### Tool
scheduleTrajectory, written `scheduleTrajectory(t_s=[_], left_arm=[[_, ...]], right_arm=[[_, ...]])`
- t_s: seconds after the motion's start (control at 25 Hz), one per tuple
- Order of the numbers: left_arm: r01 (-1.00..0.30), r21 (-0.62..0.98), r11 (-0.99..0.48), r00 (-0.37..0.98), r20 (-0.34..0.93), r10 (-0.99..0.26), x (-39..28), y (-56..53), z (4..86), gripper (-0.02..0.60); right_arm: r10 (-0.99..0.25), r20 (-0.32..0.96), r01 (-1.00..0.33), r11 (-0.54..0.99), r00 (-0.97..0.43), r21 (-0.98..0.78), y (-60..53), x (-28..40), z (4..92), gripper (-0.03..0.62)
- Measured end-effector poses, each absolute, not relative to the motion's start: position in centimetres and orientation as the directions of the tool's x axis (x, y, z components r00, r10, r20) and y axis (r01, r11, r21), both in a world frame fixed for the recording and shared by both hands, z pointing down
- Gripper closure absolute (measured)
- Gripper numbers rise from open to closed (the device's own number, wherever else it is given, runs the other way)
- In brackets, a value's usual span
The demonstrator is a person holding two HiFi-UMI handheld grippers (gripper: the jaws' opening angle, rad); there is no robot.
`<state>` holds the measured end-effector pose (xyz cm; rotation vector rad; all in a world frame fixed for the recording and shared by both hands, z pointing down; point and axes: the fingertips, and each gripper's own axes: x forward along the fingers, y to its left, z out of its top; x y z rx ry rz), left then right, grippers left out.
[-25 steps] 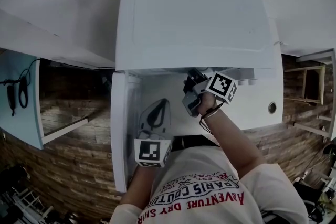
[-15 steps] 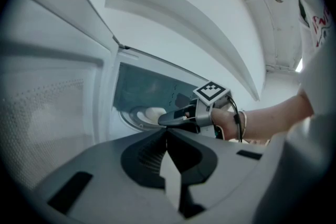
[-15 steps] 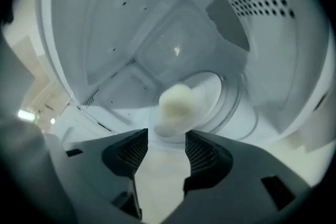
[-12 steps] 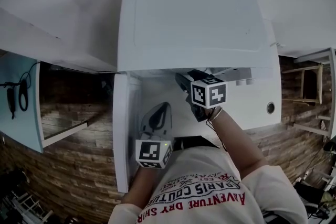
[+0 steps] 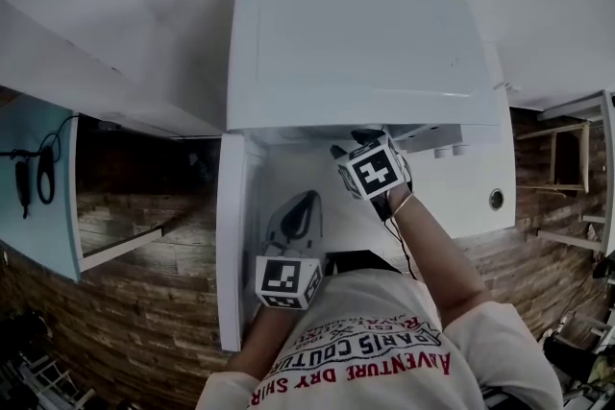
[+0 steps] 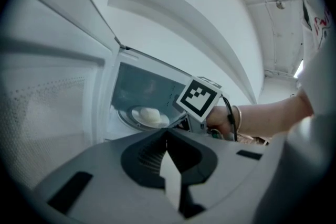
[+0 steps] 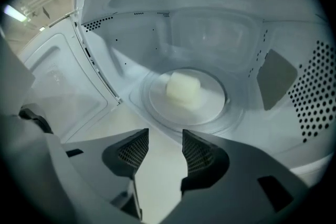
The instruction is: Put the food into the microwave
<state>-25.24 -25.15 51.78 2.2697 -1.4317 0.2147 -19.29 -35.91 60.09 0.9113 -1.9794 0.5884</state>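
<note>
Your right gripper (image 7: 165, 136) has empty jaws, wide but closing; a careless pull-back could knock the food (image 7: 182, 86) just ahead.

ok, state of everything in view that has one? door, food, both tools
microwave door: swung wide open.
food: inside the microwave, resting on the glass turntable.
left tool: shut, nothing in it.
right tool: at the microwave's opening, jaws apart and closing, nothing between them.
</note>
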Motion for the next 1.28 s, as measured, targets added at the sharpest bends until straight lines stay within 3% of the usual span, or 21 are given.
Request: scheduleTrajectory(t_s=[0.2,0.28,0.36,0.48,0.88,1.28], left_arm=[[-0.884,0.289,-0.367,0.455,0.355,-0.817,-25.3,-25.1,51.7,0.575],[-0.885,0.297,-0.360,0.452,0.356,-0.818,-25.4,-25.1,51.7,0.575],[-0.884,0.304,-0.355,0.451,0.355,-0.819,-25.4,-25.2,51.6,0.575],[-0.889,0.299,-0.347,0.441,0.354,-0.825,-25.4,-25.5,51.1,0.575],[-0.896,0.251,-0.366,0.433,0.309,-0.847,-23.4,-25.9,47.1,0.575],[-0.921,0.138,-0.364,0.382,0.137,-0.914,-24.2,-28.9,37.9,0.575]], right_arm=[[-0.397,0.839,-0.792,0.607,-0.373,-0.066,-35.7,-19.0,59.5,0.396],[-0.431,0.823,-0.813,0.580,-0.368,-0.060,-35.3,-18.6,58.8,0.444],[-0.469,0.802,-0.838,0.540,-0.370,-0.071,-34.7,-18.3,58.0,0.550],[-0.494,0.765,-0.855,0.500,-0.413,-0.139,-33.1,-18.2,56.7,0.580],[-0.670,0.537,-0.843,0.510,-0.513,-0.169,-28.7,-16.6,47.7,0.582],[-0.782,0.285,-0.831,0.540,-0.555,-0.134,-30.3,-14.7,38.0,0.583]])
